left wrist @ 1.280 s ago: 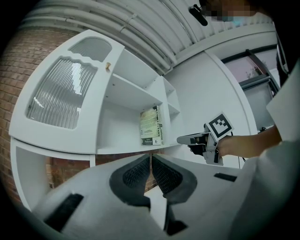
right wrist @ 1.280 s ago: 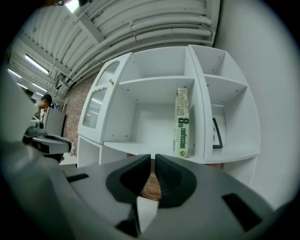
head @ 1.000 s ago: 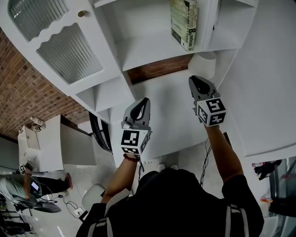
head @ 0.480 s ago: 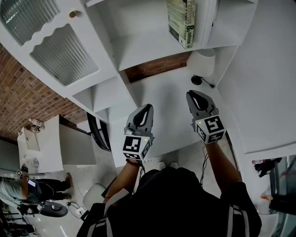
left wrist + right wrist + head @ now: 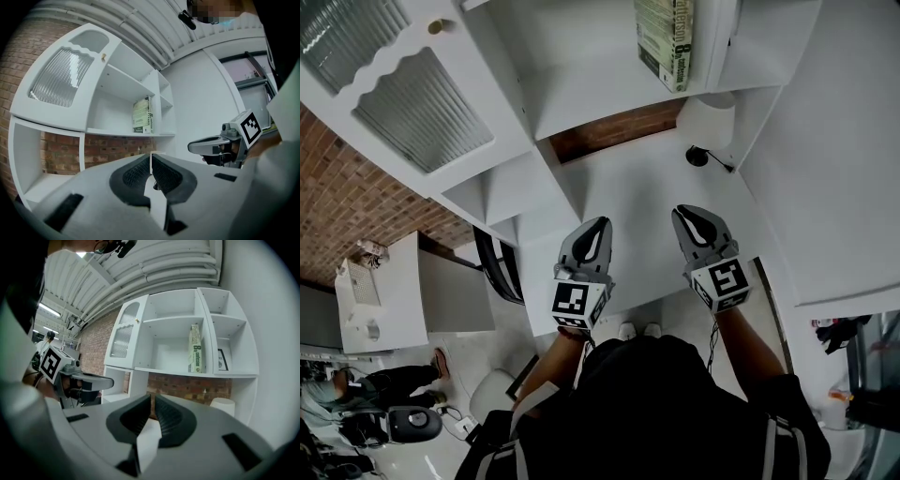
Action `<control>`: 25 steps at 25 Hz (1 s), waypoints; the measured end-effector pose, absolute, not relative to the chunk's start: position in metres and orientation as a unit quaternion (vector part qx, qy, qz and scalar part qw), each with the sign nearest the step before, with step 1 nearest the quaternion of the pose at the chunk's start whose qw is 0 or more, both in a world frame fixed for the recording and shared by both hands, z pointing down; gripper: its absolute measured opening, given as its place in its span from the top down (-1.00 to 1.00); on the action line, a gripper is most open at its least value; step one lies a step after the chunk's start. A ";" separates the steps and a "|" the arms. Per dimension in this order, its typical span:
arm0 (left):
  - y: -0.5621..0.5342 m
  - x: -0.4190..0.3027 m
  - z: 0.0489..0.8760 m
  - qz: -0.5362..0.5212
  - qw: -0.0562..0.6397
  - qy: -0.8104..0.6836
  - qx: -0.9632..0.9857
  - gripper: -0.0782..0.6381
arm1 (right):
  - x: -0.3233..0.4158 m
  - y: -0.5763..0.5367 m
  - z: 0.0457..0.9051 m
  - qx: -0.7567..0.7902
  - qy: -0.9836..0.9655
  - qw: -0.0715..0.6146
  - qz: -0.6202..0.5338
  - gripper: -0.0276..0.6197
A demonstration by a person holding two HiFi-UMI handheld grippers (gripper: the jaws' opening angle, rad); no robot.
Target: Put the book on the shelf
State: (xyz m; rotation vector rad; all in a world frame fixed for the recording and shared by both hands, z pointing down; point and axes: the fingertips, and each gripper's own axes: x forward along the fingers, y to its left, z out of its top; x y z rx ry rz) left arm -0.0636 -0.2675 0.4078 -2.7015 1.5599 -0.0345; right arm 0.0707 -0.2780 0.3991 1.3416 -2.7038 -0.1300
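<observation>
Head view, book [image 5: 664,42] at shelf [image 5: 591,94] edge, left gripper [image 5: 599,225], right gripper [image 5: 683,215] well clear

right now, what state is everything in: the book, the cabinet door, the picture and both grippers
book, standing upright on the shelf, at the right end of its compartment
cabinet door, shut
framed picture, standing in the narrow compartment to the right of the book
left gripper, jaws together, nothing between them
right gripper, jaws together, nothing between them
</observation>
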 end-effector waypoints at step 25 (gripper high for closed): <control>-0.239 -0.065 0.425 -0.022 0.014 0.493 -0.870 0.70 | 0.055 -0.224 0.434 0.419 -0.906 0.054 -0.004 0.76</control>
